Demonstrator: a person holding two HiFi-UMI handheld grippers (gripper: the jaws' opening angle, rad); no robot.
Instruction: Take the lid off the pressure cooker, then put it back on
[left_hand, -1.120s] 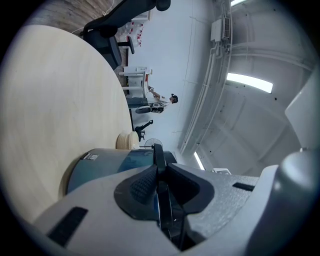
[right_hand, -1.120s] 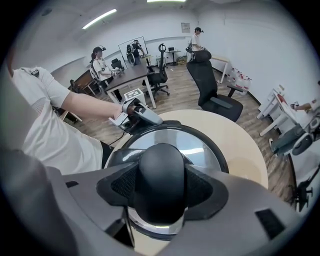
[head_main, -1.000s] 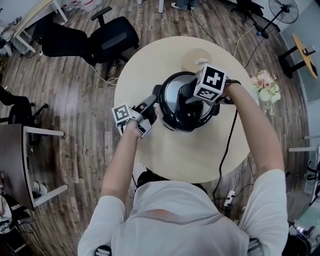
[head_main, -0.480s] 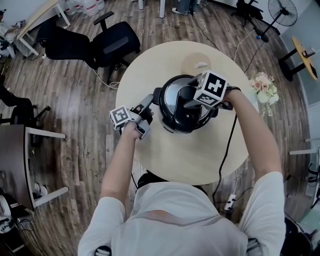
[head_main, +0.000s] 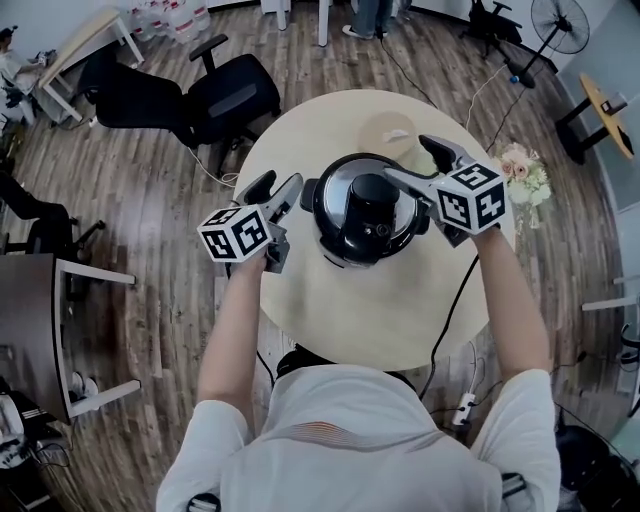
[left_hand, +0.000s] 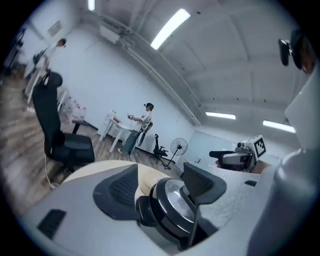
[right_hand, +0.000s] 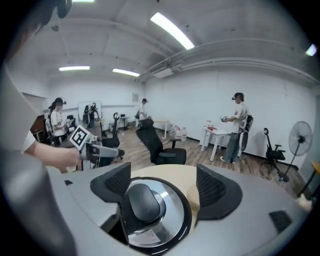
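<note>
The round worktop (head_main: 380, 320) carries the pressure cooker (head_main: 345, 252) at its middle, with the lid (head_main: 335, 195) seated on top. The left gripper (head_main: 278, 185) and right gripper (head_main: 415, 160) flank it, clear of it. Their fingers have just been opening and stand spread, with nothing between them. I'd worry that a half-turned lid could shift under a careless brush.

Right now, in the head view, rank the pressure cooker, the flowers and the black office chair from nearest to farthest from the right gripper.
1. Pressure cooker, on the table, beside the right gripper.
2. Flowers, past the table's right edge.
3. Black office chair, beyond the table, upper left.
</note>
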